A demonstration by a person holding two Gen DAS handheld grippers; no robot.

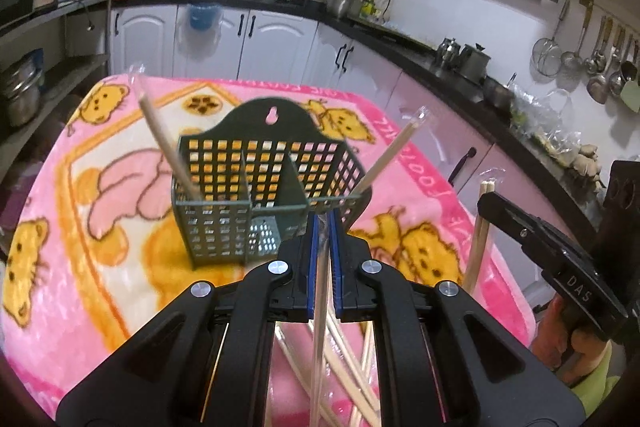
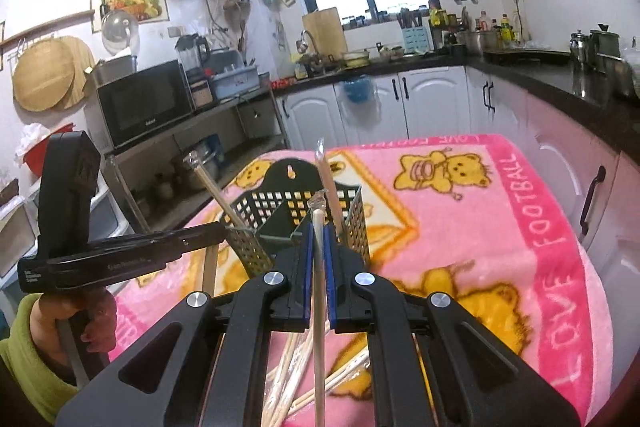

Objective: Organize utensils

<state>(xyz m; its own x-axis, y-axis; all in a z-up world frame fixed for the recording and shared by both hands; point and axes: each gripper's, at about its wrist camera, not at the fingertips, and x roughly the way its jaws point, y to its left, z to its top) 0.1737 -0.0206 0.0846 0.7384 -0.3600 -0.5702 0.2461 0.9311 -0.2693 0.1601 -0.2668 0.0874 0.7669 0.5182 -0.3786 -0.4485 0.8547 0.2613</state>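
A dark green mesh utensil caddy (image 1: 256, 183) with dividers stands on the pink blanket; it also shows in the right wrist view (image 2: 296, 203). Two wrapped chopstick pairs lean in it, one at the left (image 1: 164, 135) and one at the right (image 1: 388, 155). My left gripper (image 1: 324, 223) is shut on a wrapped chopstick pair (image 1: 320, 327), just before the caddy's right compartment. My right gripper (image 2: 318, 231) is shut on another wrapped chopstick pair (image 2: 319, 307), held upright beside the caddy. Loose wrapped chopsticks (image 2: 292, 371) lie on the blanket under both grippers.
The pink bear blanket (image 2: 480, 227) covers the table. White cabinets and a black counter (image 2: 560, 83) run behind and to the right. A shelf with a microwave (image 2: 144, 103) stands at the left. The other gripper shows at the edge of each view (image 1: 560, 259).
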